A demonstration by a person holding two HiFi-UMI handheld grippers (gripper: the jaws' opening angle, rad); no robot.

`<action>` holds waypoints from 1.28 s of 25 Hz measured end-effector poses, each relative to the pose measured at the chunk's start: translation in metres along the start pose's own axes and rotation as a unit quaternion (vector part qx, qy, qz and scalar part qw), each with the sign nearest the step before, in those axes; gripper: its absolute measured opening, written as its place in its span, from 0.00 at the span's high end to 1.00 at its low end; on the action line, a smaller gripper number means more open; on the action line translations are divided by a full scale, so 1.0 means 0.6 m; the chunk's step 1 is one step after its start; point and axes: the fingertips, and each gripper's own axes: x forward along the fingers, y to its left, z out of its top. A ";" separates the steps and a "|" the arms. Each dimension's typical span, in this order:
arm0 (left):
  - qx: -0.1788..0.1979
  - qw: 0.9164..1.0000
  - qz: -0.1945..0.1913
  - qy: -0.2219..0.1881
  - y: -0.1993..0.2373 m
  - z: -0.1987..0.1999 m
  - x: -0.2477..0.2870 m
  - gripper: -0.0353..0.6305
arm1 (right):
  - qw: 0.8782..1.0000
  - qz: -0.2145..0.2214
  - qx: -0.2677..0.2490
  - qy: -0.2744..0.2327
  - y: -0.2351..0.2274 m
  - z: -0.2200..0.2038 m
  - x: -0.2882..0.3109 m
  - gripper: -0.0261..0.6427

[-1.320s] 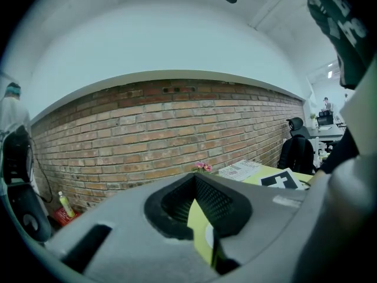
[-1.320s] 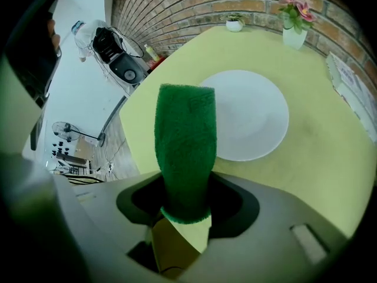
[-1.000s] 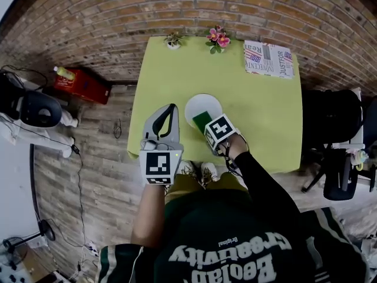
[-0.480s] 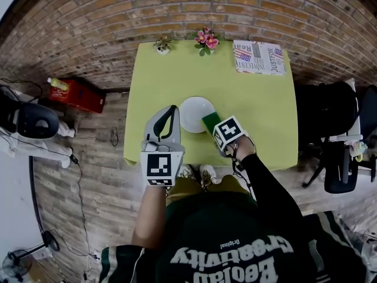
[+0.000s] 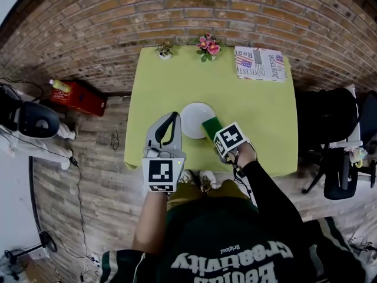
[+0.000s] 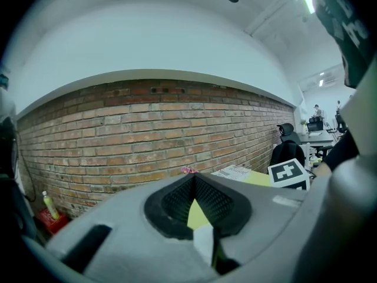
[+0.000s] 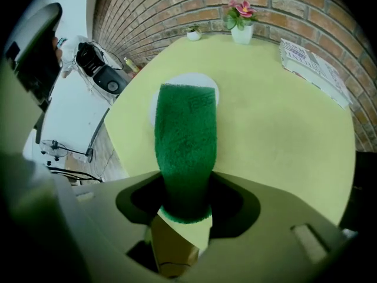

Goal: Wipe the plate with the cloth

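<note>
Plate [image 5: 194, 117]: white, on the table [image 5: 259, 108] near the middle of its near edge. In the right gripper view only slivers of its rim show round the cloth [image 5: 210, 125]. The green cloth overlaps the plate's right rim; whether the two touch cannot be told. The right gripper [image 5: 217, 133] clamps the cloth's near end, its jaws just eased slightly wider; its marker cube hides its tips in the head view. The left gripper [image 5: 171, 118], closed tip to tip on nothing, hangs left of the plate.
</note>
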 end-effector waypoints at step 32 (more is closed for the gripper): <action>-0.008 1.000 0.020 0.010 0.012 -0.017 -0.035 0.94 | 0.996 0.029 -0.065 0.047 0.082 -0.046 0.036 0.60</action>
